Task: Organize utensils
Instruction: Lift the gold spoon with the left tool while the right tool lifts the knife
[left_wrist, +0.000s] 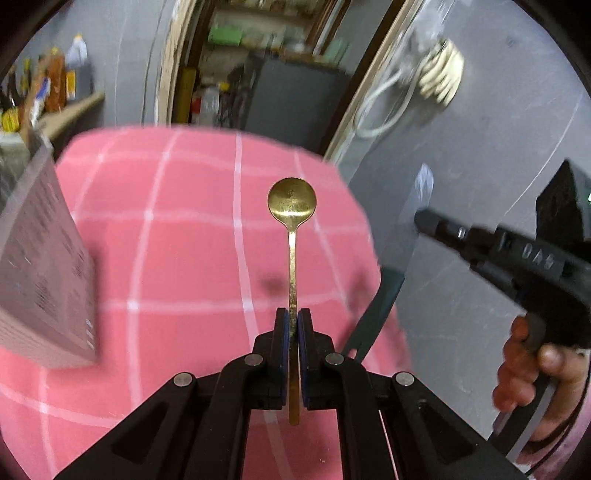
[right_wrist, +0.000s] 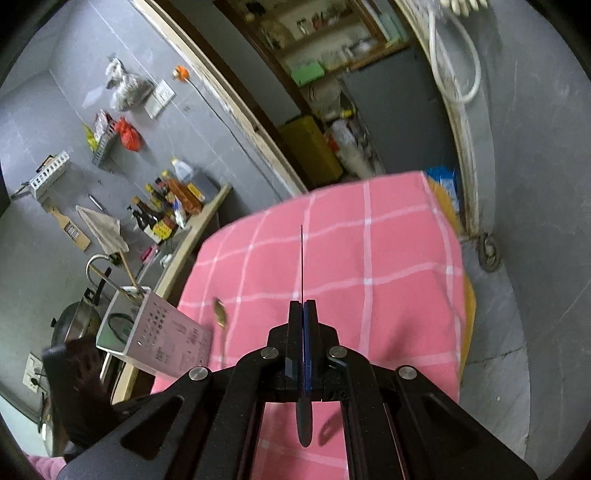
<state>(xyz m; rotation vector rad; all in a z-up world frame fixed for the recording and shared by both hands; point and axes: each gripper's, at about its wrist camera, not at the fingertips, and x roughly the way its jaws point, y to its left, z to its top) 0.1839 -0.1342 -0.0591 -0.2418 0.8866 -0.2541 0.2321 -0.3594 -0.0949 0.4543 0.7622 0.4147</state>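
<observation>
My left gripper (left_wrist: 293, 325) is shut on the handle of a gold spoon (left_wrist: 291, 206), bowl pointing forward above the pink checked tablecloth (left_wrist: 166, 229). My right gripper (right_wrist: 303, 308) is shut on a knife (right_wrist: 302, 258) with a black handle, blade edge-on and pointing forward over the cloth. In the left wrist view the knife (left_wrist: 406, 236) and the right gripper (left_wrist: 424, 218) show at the right, off the table's edge. A perforated white utensil holder (right_wrist: 162, 336) stands at the table's left edge; the spoon (right_wrist: 220, 314) hovers beside it. The holder also shows in the left wrist view (left_wrist: 40, 266).
A counter (right_wrist: 192, 229) with sauce bottles runs along the grey wall at left, with a sink and tap below it. An open doorway with shelves lies beyond the table. A yellow crate (right_wrist: 310, 151) stands on the floor there. Grey floor lies right of the table.
</observation>
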